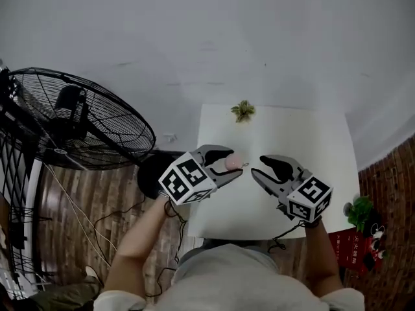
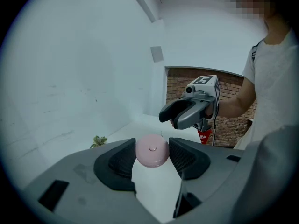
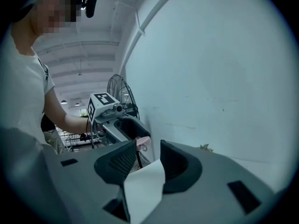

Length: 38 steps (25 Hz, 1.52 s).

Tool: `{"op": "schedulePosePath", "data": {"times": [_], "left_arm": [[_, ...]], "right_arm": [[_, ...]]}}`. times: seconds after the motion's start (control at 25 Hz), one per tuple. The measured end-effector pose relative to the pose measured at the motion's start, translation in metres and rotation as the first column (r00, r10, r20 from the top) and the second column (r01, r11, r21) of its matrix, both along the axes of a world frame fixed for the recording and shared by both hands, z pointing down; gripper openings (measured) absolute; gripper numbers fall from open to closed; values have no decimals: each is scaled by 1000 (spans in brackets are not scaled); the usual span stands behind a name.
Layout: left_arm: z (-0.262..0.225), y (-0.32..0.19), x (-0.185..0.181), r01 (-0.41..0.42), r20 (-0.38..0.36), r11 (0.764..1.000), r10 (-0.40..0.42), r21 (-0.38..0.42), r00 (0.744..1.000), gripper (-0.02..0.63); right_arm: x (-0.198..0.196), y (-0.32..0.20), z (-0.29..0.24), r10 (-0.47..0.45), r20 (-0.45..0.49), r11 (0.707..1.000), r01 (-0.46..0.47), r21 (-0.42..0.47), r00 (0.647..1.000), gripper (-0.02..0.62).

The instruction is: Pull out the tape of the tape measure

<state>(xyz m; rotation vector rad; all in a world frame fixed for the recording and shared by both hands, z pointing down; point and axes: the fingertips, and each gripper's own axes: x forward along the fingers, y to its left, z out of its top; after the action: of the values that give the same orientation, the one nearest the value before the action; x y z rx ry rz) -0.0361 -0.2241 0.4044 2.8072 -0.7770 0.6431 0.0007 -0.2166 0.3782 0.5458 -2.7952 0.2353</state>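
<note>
A small round pink tape measure (image 1: 233,163) is held above the white table (image 1: 324,135), with my left gripper (image 1: 228,163) shut on it. In the left gripper view the pink case (image 2: 152,150) sits squeezed between both dark pads. Its little pull tab (image 1: 244,165) points toward my right gripper (image 1: 257,166), which hovers just to the right, open and empty. In the right gripper view the jaws of the right gripper (image 3: 145,158) stand apart, and the left gripper (image 3: 117,118) faces them with the pink case (image 3: 142,143) showing. The right gripper (image 2: 187,113) appears beyond the case in the left gripper view.
A small potted plant (image 1: 243,111) stands at the table's far edge. A large black floor fan (image 1: 84,118) stands left of the table on the wooden floor. Another plant (image 1: 358,211) and a red box (image 1: 353,248) sit on the floor at right. A white wall rises behind.
</note>
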Motion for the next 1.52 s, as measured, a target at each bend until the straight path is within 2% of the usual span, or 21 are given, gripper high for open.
{"op": "schedulePosePath", "data": {"times": [0.2,0.32,0.56,0.84,1.2,1.52], "left_arm": [[-7,12,-11,-27,-4,1000,27,3,1000,222],[-9,19,-16,-44,-8,999,44,-2,999,222],[-11,28,-21,-75,-13,997,75,-9,997,222],[-10,32,-21,-96,-25,995,96,-6,995,222],[-7,28,-21,-97,-47,995,97,-13,994,222],[-3,22,-23,-77,-52,997,76,-26,996,222]], "right_arm": [[-23,15,5,-90,-26,996,90,-8,996,140],[-34,20,6,-111,-18,994,111,-10,994,130],[-46,32,5,-144,-9,989,144,-12,989,70],[-48,37,7,-125,-11,992,125,-12,992,18],[-43,36,6,-99,-25,995,99,-12,995,9],[-23,24,-1,-25,-18,1000,25,-5,1000,8]]}}
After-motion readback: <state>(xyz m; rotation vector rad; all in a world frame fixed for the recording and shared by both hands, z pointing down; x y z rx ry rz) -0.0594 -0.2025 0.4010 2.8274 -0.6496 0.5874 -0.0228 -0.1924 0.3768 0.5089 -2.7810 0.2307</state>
